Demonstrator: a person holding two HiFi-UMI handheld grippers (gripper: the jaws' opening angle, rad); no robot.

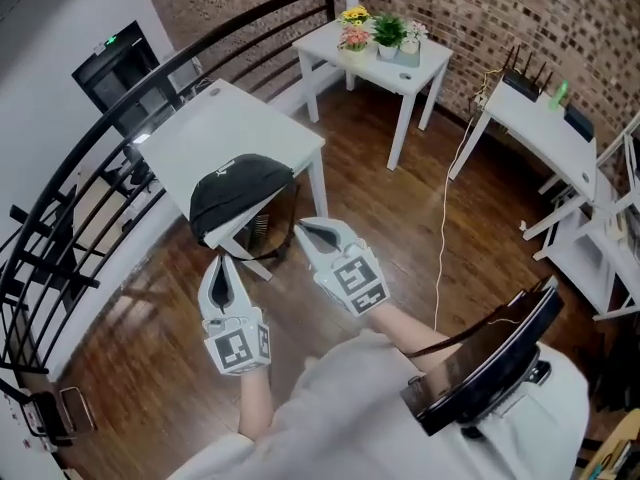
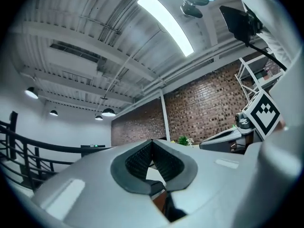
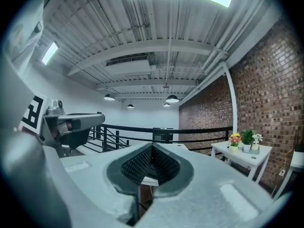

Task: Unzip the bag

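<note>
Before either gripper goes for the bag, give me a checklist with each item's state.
1. Bag in place: ok. The black bag lies at the near edge of the white table.
2. Left gripper empty: ok. Jaws together on nothing.
3. Right gripper empty: ok. Jaws together on nothing.
4. Jaws open to take the zipper pull: not ok. Both are shut.
5. Zipper pull located: cannot tell. Too small in the head view.
6. Grippers off the bag: ok. Both hang short of it.

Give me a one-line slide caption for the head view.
Left tongs and right tongs, both shut and empty, held near the black bag on the white table.
</note>
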